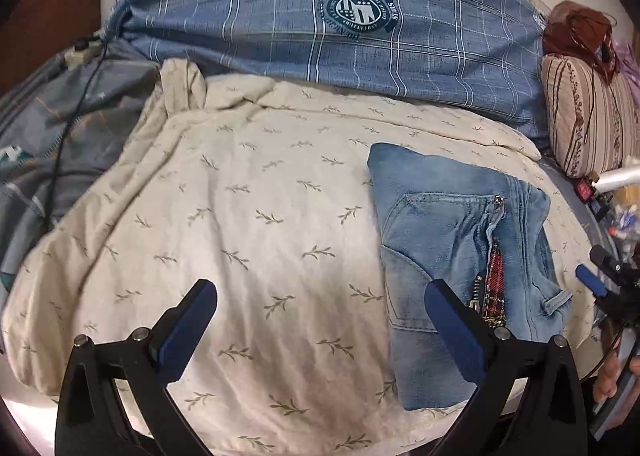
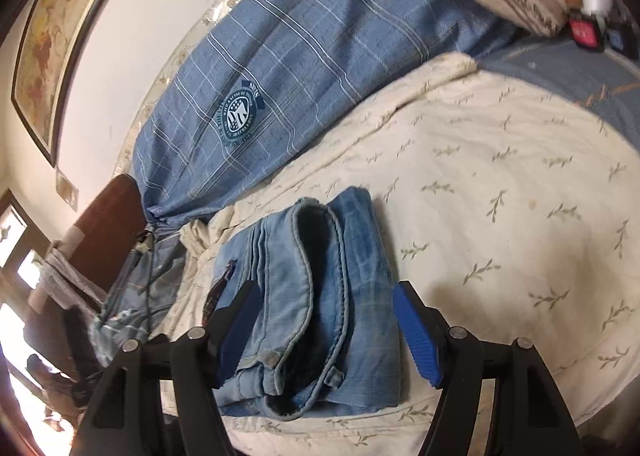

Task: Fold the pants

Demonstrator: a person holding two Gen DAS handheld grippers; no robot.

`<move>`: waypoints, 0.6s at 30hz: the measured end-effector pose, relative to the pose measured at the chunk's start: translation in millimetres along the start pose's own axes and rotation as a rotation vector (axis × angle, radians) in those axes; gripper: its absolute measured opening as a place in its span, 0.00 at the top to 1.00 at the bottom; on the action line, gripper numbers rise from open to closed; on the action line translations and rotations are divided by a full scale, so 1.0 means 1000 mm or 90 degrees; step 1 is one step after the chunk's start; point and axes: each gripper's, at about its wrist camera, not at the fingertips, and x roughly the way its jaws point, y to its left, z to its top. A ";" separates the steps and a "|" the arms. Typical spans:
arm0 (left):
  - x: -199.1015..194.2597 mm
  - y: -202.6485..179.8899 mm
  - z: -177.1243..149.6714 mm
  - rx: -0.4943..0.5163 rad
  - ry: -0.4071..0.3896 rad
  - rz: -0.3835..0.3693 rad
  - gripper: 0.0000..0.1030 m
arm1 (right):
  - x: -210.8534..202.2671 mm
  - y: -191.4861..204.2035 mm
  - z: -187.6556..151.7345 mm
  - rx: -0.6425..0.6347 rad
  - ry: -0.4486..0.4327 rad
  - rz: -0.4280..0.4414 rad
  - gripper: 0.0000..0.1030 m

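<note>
The folded light-blue jeans (image 1: 448, 240) lie on the cream leaf-print blanket (image 1: 256, 216), right of centre in the left wrist view, zipper and back pocket facing up. My left gripper (image 1: 324, 308) hovers open above the blanket, and its right finger (image 1: 452, 328) overlaps the jeans' left edge in the picture. The right gripper (image 1: 598, 274) shows at the far right edge, clear of the jeans. In the right wrist view the jeans (image 2: 332, 280) appear between the spread fingers of the right gripper (image 2: 328, 324), waistband nearest, and the pads do not press on them.
A big blue plaid bundle (image 1: 328, 36) lies along the wall behind the blanket. A striped pillow (image 1: 588, 124) and small clutter (image 1: 600, 196) sit at the right. At the left are a grey quilt (image 1: 60, 128) with a black cable, and a brown headboard (image 2: 108, 224). A hand (image 1: 608, 376) shows at the lower right.
</note>
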 end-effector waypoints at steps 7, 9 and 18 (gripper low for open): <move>0.020 -0.015 0.007 0.031 0.022 -0.061 0.00 | 0.012 -0.029 0.002 0.096 0.045 0.039 0.30; 0.026 -0.022 0.009 0.038 0.027 -0.075 0.00 | 0.019 -0.034 0.001 0.111 0.058 0.027 0.30; 0.058 -0.034 0.010 0.022 0.087 -0.191 0.00 | 0.051 -0.030 -0.006 0.107 0.114 0.047 0.29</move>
